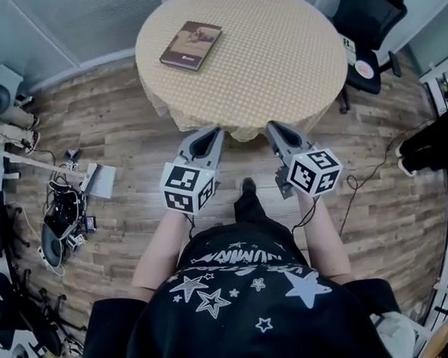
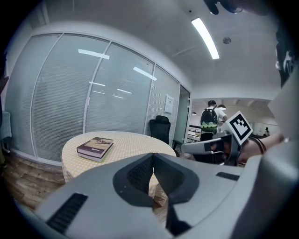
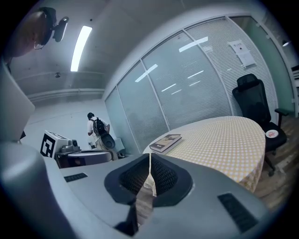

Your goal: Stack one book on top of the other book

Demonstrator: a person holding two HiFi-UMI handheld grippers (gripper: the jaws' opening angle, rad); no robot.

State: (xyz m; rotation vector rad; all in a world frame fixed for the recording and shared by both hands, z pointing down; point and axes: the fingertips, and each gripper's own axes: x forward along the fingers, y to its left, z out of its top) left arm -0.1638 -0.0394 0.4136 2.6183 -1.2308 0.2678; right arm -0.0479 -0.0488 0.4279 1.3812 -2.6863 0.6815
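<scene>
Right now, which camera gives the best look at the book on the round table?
The head view. It looks down on the book, so the whole cover shows, near the far left edge of the table. The left gripper view shows it from the side, spine and page edges; the right gripper view shows it smaller and slanted.

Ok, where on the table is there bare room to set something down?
Almost all of the table is bare: from the book at its far left across to the rim by the black chair, and the near edge ahead of the left gripper and right gripper. Only the floor cables are crowded.
</scene>
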